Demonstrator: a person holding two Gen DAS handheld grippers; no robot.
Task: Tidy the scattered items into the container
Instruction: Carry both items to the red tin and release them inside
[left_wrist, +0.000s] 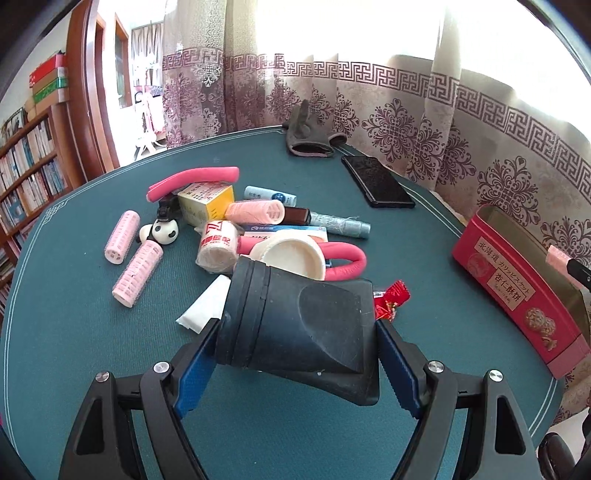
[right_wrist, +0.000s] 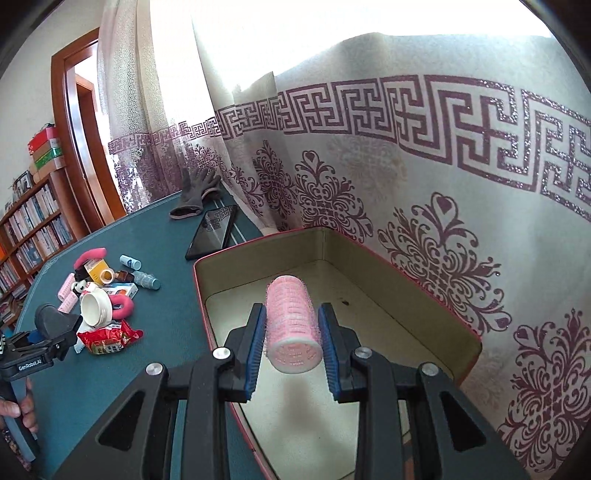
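Your right claw (right_wrist: 291, 345) is clamping a pink hair roller (right_wrist: 291, 326) over the open red tin (right_wrist: 369, 254); your left claw (left_wrist: 295, 363) is gripping a black nozzle (left_wrist: 299, 325) above the green table (left_wrist: 92, 350), beside the scattered pile. Patterned curtains (right_wrist: 443, 166) are hanging behind, bookshelves (left_wrist: 26, 177) standing left. The left claw's body is reading "GenRobot.AI".

We see the scattered pile (left_wrist: 236, 225) at centre frame, the tin (left_wrist: 517, 280) at right, the phone (left_wrist: 376, 181) and glove (left_wrist: 310, 136) behind.
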